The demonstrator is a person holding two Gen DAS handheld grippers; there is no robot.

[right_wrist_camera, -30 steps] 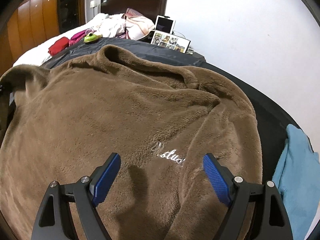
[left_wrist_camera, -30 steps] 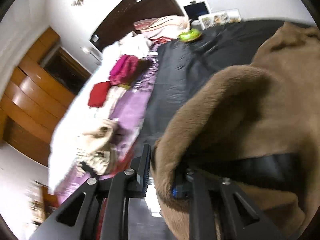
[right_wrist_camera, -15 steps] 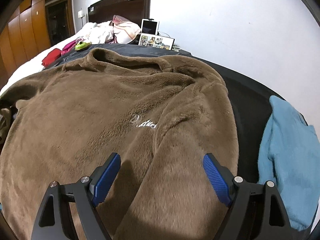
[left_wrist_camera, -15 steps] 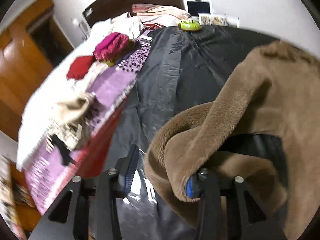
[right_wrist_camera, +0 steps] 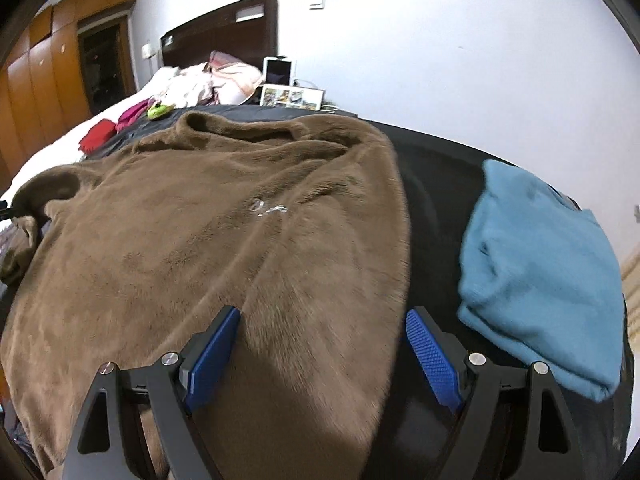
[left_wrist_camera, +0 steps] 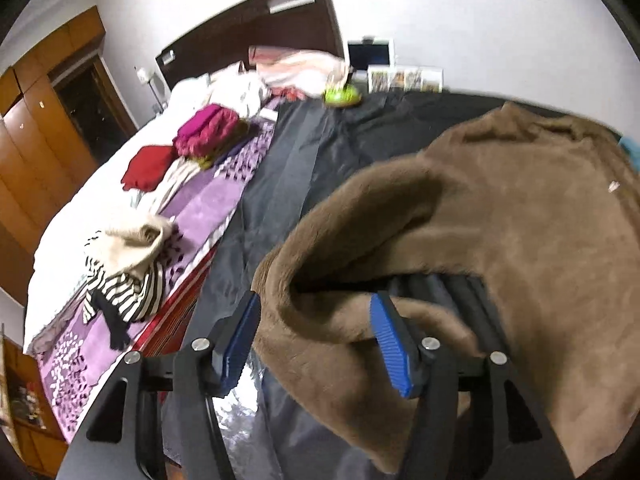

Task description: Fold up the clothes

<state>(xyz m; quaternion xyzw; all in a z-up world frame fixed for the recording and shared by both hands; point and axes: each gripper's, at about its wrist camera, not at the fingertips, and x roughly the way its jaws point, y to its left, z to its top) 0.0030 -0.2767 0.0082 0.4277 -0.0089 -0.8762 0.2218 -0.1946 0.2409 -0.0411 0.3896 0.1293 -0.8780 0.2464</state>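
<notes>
Now, near to far:
Left claw (left_wrist_camera: 316, 340): parted, brown fleece cuff (left_wrist_camera: 320, 320) loose between the pads, not pinched.
Right claw (right_wrist_camera: 320, 354): wide apart, holding nothing, over the hem.
Brown fleece top (right_wrist_camera: 208, 232): spread face-up on the dark sheet (right_wrist_camera: 436, 184).
Step, likely: sleeve fold-in.
Next: firm cuff grip.
Beyond: folded blue garment (right_wrist_camera: 536, 272).

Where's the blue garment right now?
Right wrist view, right side: the blue garment lies folded on the black sheet, beside the brown fleece.
</notes>
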